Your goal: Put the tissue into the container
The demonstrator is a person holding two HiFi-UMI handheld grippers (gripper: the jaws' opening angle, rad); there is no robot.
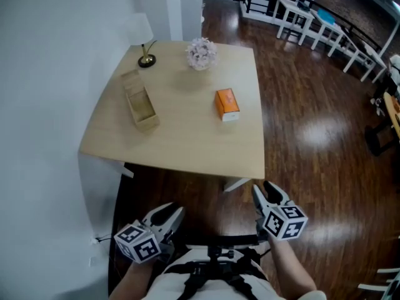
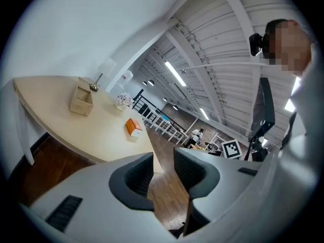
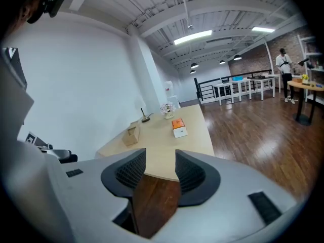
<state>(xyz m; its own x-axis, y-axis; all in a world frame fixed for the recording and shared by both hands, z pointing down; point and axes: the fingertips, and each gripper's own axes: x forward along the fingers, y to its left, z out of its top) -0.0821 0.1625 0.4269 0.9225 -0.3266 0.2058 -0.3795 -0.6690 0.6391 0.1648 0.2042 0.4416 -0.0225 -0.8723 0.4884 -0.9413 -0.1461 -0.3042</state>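
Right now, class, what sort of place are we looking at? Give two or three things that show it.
Probably an open-plan loft or studio workspace: exposed white roof beams with strip lights, a brick wall, and a row of white tables behind a black railing on a dark wooden floor.

Orange tissue box point(image 1: 227, 104): print too small to read. Wooden container point(image 1: 140, 107): contents too small to tell. Table point(image 1: 187, 144): legs mostly hidden under its top. Person's right forearm point(image 1: 292, 270): cut off by head view's bottom edge.
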